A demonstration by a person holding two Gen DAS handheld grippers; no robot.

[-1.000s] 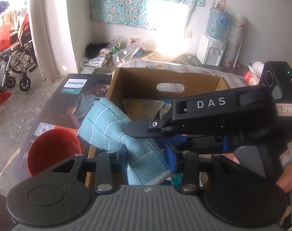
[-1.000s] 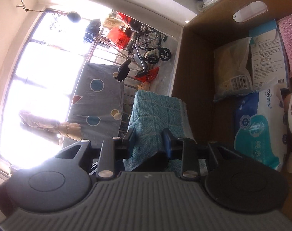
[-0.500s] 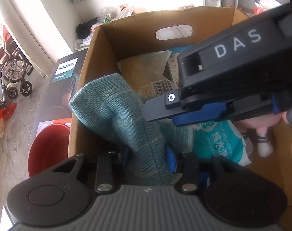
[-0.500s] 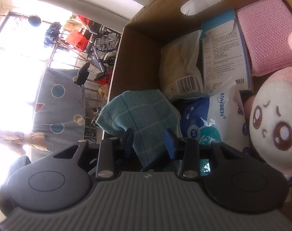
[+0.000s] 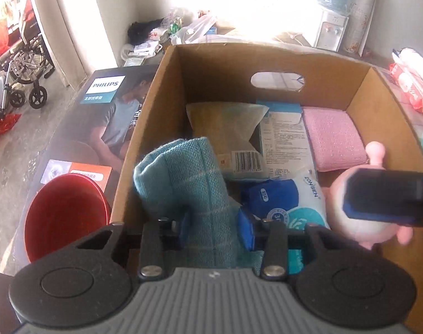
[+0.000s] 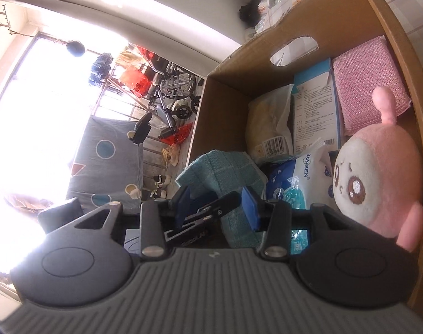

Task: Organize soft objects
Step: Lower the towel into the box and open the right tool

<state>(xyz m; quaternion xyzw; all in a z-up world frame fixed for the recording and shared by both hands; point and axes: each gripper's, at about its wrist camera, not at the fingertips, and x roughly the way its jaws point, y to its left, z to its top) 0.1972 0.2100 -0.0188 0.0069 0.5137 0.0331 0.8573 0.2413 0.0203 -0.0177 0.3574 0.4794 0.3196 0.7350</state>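
The left gripper (image 5: 215, 229) pinches a folded teal cloth (image 5: 183, 183) between its blue pads, its jaws closing on the fabric. The cloth stands over the near left corner of the cardboard box (image 5: 144, 128), its folded top leaning toward the left wall.

The right gripper (image 6: 219, 208) has its jaws opening; the pads stand apart from the cloth, whose teal weave and the left gripper's black finger show between them without being pressed.

Inside the box, a white and blue packet printed "ZONSEN" (image 5: 300, 200) lies near the middle, touching the cloth's right side. Behind it lie a clear bag with a barcode label (image 5: 228, 130) and a white and blue carton with small print too fine to read (image 5: 284, 133). A pink textured cloth (image 5: 334, 136) lies in the far right corner, and a pink plush toy (image 6: 376, 178) rests against the right wall.

Left of the box lies a flat dark carton marked "PHILIPS" (image 5: 100, 111), with a red bowl (image 5: 63, 214) on its near end.
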